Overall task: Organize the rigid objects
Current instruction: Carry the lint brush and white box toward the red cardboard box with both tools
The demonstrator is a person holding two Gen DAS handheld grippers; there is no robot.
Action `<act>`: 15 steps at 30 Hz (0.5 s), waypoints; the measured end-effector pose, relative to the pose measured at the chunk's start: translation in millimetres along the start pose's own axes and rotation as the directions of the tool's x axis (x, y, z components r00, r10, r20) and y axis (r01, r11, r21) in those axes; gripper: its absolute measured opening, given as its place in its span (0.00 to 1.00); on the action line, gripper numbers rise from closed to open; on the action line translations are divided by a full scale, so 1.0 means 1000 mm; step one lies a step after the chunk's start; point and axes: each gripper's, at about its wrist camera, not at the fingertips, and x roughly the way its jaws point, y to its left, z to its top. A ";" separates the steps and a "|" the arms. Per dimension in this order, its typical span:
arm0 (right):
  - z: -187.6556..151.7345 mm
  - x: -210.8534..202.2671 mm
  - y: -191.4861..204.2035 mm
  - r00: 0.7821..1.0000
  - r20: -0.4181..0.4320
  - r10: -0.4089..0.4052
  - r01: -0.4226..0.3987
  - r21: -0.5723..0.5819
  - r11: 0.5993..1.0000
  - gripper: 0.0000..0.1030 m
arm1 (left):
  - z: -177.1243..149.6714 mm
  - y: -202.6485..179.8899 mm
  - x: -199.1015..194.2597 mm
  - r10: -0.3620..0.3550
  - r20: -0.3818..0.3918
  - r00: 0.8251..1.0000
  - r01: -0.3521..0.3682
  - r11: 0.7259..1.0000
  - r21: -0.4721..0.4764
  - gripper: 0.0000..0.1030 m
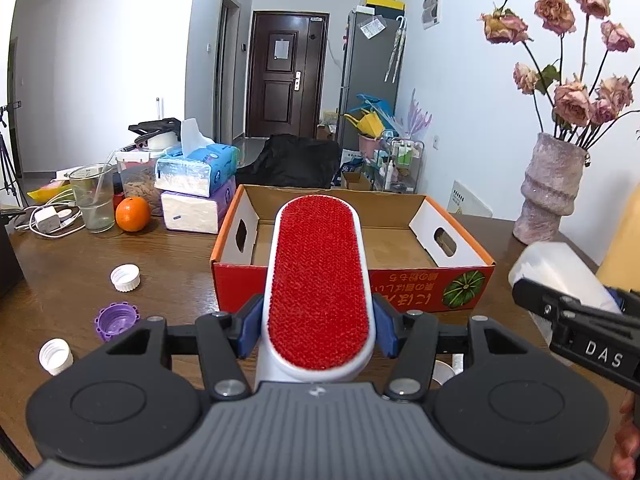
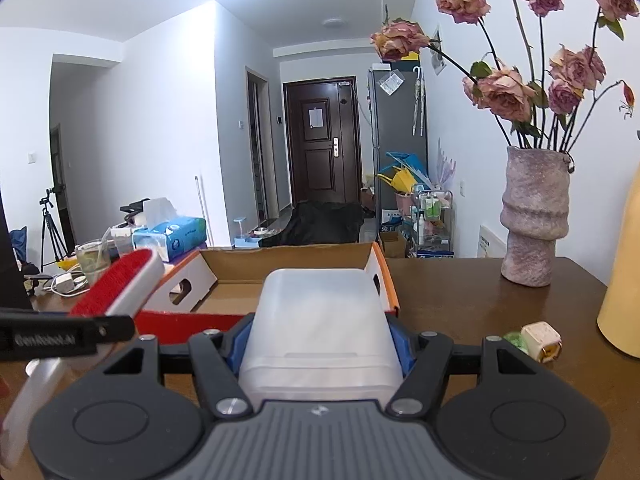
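One lint brush (image 1: 318, 280), lengthwise toward cardboard box (image 1: 424, 210)

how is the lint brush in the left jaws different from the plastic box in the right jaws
The lint brush is long and narrow with a red bristly face in a white frame; the plastic box is wide, blocky and cloudy translucent white. The brush reaches out over the cardboard box's red front wall, while the plastic box sits broad between its jaws. Both are rigid, clamped in blue-padded jaws and aimed toward the empty cardboard box.

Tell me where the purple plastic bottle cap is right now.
In the left wrist view, the purple plastic bottle cap lies on the brown wooden table, left of the red cardboard box, between two white plastic caps.
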 end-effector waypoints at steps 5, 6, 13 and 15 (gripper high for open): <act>0.008 0.014 0.004 1.000 0.001 -0.001 0.001 -0.005 1.000 0.63 | 0.009 -0.002 0.013 0.014 0.003 1.000 -0.014 1.000 -0.006 0.55; 0.010 0.018 0.004 1.000 0.001 -0.003 0.003 -0.007 1.000 0.63 | 0.010 -0.003 0.015 0.017 0.005 1.000 -0.017 1.000 -0.005 0.55; 0.018 0.042 0.006 1.000 -0.014 -0.008 0.008 -0.009 1.000 0.63 | 0.022 -0.003 0.034 0.038 0.011 0.999 -0.038 0.999 -0.007 0.55; 0.020 0.049 0.006 1.000 -0.019 -0.010 0.010 -0.008 1.000 0.63 | 0.026 -0.003 0.040 0.042 0.012 0.999 -0.041 0.999 -0.017 0.55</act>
